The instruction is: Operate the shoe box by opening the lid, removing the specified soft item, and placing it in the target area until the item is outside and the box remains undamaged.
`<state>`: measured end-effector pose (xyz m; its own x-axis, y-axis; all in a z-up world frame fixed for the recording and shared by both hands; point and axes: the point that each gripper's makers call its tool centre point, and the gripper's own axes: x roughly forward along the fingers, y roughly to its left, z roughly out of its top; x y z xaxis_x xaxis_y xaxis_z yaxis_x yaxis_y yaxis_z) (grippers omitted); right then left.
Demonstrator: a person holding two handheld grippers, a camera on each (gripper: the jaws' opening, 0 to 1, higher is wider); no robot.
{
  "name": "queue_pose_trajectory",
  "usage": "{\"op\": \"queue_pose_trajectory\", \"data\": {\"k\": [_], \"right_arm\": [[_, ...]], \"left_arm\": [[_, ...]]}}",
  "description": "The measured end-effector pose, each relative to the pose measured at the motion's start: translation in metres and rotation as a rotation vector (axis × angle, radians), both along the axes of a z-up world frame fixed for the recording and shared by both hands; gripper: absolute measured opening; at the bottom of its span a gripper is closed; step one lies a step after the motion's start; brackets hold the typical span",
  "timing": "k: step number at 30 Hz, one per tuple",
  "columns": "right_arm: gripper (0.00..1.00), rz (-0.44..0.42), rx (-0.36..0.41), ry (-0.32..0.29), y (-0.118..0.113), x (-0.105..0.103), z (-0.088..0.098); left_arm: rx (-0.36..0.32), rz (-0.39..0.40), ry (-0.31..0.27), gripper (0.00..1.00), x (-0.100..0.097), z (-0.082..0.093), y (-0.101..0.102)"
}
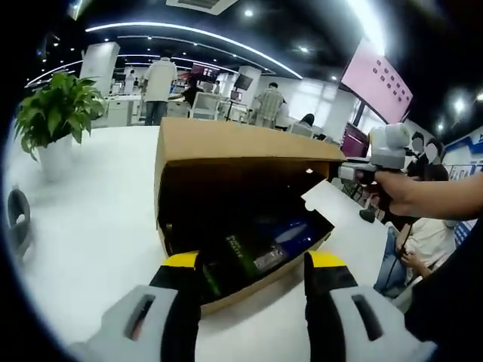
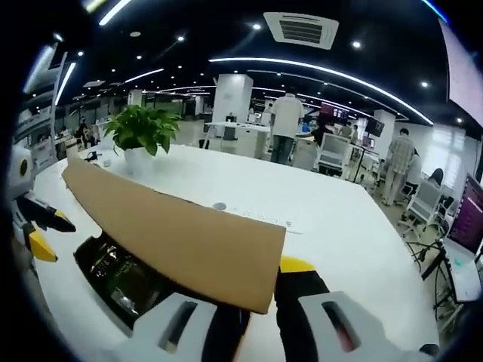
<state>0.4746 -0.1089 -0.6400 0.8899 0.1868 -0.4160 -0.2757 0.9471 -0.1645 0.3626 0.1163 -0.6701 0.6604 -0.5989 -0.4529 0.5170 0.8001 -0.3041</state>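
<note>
Cardboard lid (image 2: 181, 241) is pinched up by the right gripper (image 2: 260, 298); left gripper (image 1: 253, 264) gapes at six o'clock before the shoe box (image 1: 226, 249), dark soft item (image 1: 241, 253) inside. Overbending could crease the hinge.

- A white desk (image 2: 332, 219) carries a potted plant (image 1: 51, 113) near its far edge.
- Curved ceiling light strips (image 2: 324, 72), an air vent (image 2: 306, 29).
- White pillar (image 2: 232, 98), pink wall screen (image 1: 377, 79).

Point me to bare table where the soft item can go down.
Free: white table right of the lid, and the stretch between potted plant and shoe box. Crowded: box mouth, with left gripper in front and right gripper holding the lid.
</note>
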Motion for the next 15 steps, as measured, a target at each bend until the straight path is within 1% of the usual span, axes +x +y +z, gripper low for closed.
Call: {"op": "queue_pose_trajectory", "data": {"k": [4,6,7,8,9,10,12,15], "right_arm": [[0.08,-0.021,0.013,-0.022,-0.003,0.002,0.007],[0.07,-0.03,0.058,0.0,-0.004,0.003,0.007],[0.04,-0.035,0.066,0.012,-0.006,0.004,0.007],[0.0,-0.039,0.052,0.006,-0.009,0.005,0.009],[0.0,-0.039,0.045,0.002,-0.011,0.006,0.011],[0.0,-0.04,0.074,0.022,-0.009,0.005,0.009],[0.0,-0.042,0.045,0.018,-0.009,0.007,0.012],[0.0,-0.061,0.061,0.027,-0.009,0.009,0.016]], "left_arm": [[0.003,-0.001,0.002,0.54,0.003,-0.002,0.001],[0.016,-0.013,0.0,0.53,0.003,-0.004,0.002],[0.026,-0.024,0.002,0.53,0.004,-0.005,0.003],[0.033,-0.029,0.002,0.53,0.005,-0.006,0.003],[0.044,-0.036,0.004,0.53,0.006,-0.008,0.004],[0.051,-0.041,0.008,0.53,0.007,-0.009,0.005],[0.063,-0.054,0.015,0.52,0.009,-0.012,0.005],[0.091,-0.09,0.013,0.52,0.011,-0.015,0.004]]}}
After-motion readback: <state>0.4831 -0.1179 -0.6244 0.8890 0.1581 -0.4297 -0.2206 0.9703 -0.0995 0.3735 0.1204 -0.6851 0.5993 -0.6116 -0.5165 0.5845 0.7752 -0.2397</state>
